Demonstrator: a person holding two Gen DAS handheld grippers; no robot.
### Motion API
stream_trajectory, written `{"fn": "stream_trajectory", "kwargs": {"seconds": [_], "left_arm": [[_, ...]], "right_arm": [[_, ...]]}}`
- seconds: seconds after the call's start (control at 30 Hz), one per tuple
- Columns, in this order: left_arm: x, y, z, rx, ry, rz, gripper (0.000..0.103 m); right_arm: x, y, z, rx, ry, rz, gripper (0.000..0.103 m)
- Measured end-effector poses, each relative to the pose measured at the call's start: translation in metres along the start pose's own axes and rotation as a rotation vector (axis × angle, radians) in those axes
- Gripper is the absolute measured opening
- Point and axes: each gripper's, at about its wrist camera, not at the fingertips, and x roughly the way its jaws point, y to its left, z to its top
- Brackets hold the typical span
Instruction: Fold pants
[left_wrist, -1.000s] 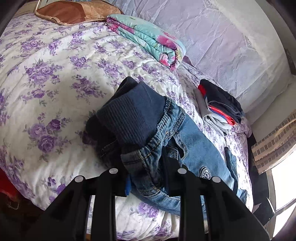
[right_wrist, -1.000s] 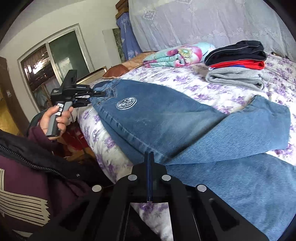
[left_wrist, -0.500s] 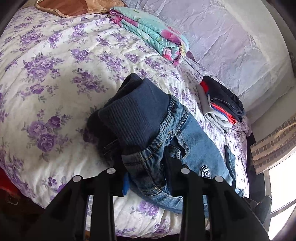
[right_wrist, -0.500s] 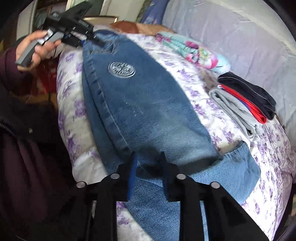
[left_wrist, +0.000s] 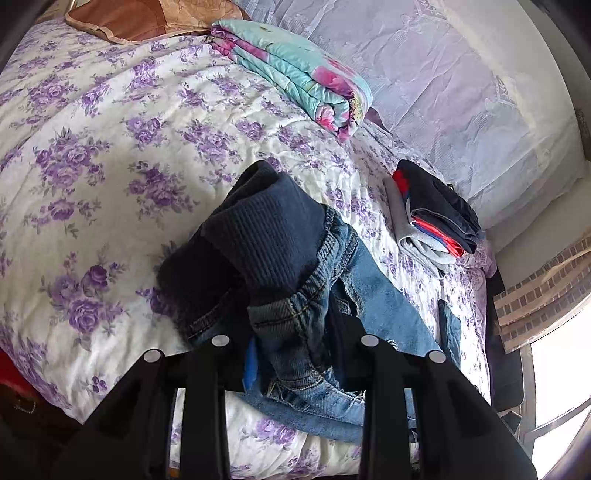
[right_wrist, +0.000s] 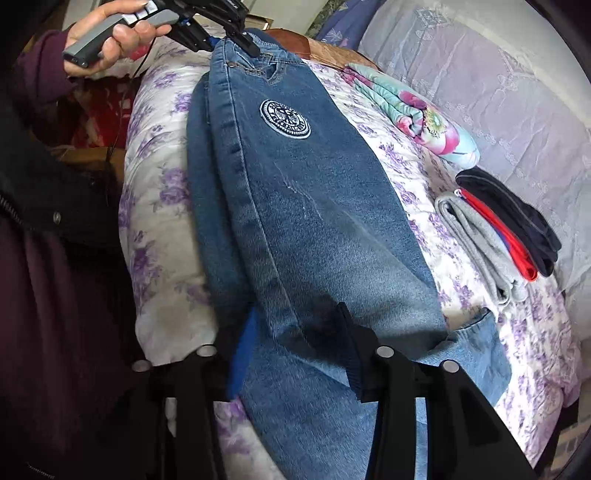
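blue denim jeans (right_wrist: 314, 221) lay along the edge of the floral bedspread (left_wrist: 110, 147), waist end lifted. left gripper (left_wrist: 291, 354) clamped on the bunched waistband, probably to carry it over for a fold. right gripper (right_wrist: 295, 354) parted around the legs, astride the cloth, not yet pinching.

Bedspread (left_wrist: 110, 155), white with purple floral print, covers the bed. A folded quilt (left_wrist: 295, 77), turquoise with pink flowers, lies near the far side, beside a brown cushion (left_wrist: 140, 16). A stack of folded clothes (left_wrist: 432, 218) sits well apart from the quilt: grey at the bottom, red and blue in the middle, dark navy on top. A pale lace curtain (left_wrist: 443, 74) hangs behind the bed. A window (left_wrist: 561, 354) shows at the right edge.
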Motion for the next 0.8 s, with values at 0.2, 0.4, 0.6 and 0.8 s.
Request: {"fn": "stream_trajectory", "kwargs": {"seconds": [0.2,0.4,0.6,0.8], "left_arm": [[-0.006,0.004,-0.004,-0.005,0.000,0.001,0.030],[0.003,0.017,-0.018,0.028,0.003,0.071,0.033],[-0.003,0.009,-0.020,0.101,-0.046,0.115,0.035],[0.018,0.006,-0.029,0.192,-0.073,0.190,0.042]], "right_arm": [[-0.028,-0.013,0.001,0.116,-0.083,0.065,0.006],[-0.028,-0.008,-0.011,0.157,-0.082,0.140,0.006],[-0.034,-0.002,-0.010,0.164,-0.099,0.155,0.006],[-0.013,0.015,-0.015,0.152,-0.069,0.077,0.013]]}}
